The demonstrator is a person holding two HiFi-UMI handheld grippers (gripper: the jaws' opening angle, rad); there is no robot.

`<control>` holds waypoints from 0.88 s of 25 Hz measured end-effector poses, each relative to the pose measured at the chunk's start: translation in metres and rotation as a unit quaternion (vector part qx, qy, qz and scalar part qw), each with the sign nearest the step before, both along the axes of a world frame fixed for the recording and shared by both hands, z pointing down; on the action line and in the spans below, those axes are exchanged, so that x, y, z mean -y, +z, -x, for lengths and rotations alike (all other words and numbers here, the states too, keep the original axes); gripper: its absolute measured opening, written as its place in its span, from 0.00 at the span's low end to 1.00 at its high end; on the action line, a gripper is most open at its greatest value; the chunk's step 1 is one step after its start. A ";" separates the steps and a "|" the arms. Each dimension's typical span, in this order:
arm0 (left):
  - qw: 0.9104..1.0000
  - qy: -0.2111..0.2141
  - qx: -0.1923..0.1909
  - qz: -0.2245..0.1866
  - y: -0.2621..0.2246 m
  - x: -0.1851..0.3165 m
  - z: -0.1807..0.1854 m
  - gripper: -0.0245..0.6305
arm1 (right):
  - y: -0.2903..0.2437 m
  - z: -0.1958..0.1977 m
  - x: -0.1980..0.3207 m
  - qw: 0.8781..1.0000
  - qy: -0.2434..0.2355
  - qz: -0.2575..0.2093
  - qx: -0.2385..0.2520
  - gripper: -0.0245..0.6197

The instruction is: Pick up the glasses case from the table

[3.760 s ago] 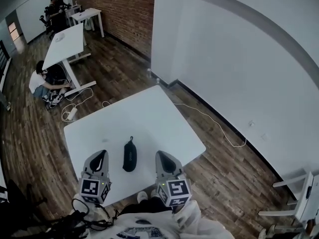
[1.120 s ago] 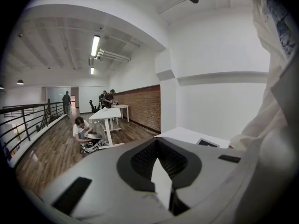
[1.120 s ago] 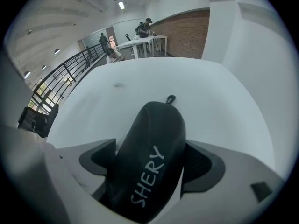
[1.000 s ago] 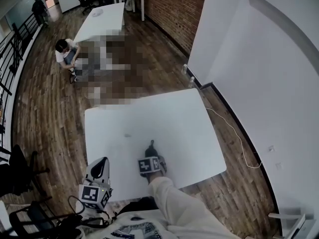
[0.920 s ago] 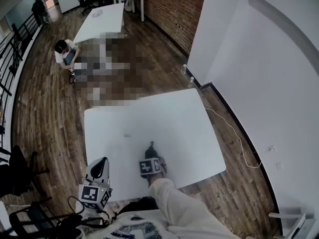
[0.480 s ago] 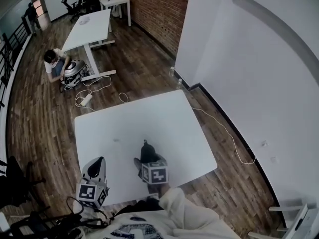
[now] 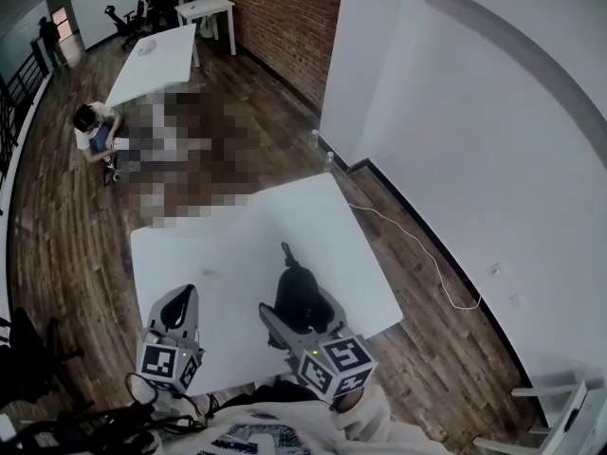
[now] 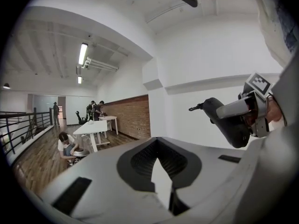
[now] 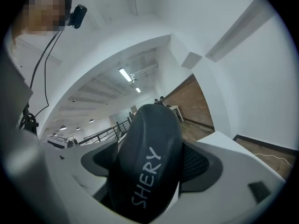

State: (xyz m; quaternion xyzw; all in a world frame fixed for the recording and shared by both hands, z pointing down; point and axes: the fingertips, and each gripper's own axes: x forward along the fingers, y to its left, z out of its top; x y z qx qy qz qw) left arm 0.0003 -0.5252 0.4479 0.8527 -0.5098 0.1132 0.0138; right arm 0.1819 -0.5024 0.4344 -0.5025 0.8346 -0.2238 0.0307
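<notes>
Right tool (image 7: pixel 302 313) is clamped on the glasses case (image 7: pixel 295 287), jaws spread wide round its dark body, one on each side. I can read white lettering, SHERY, along the top of the case in the right gripper view. The case is up in the air, clear of the white desk (image 7: pixel 228 245), with its small loop end pointing away from me. Left tool (image 7: pixel 180 301) hovers over the near left part of the desk, jaws together with nothing between them, well apart from the case
</notes>
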 end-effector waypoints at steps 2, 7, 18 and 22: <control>1.000 0.004 0.000 -0.004 -0.002 0.001 -0.004 0.06 | -0.003 -0.005 -0.003 1.000 0.008 -0.003 0.006 0.68; 1.000 0.007 0.006 0.019 0.005 -0.002 -0.009 0.06 | 0.008 -0.014 -0.008 1.000 0.014 0.018 0.017 0.67; 1.000 0.011 -0.006 0.012 0.005 0.004 -0.023 0.06 | 0.004 -0.029 -0.009 1.000 0.024 0.011 0.016 0.66; 1.000 0.014 -0.004 0.012 0.006 0.004 -0.027 0.06 | 0.004 -0.032 -0.010 1.000 0.021 0.013 0.020 0.66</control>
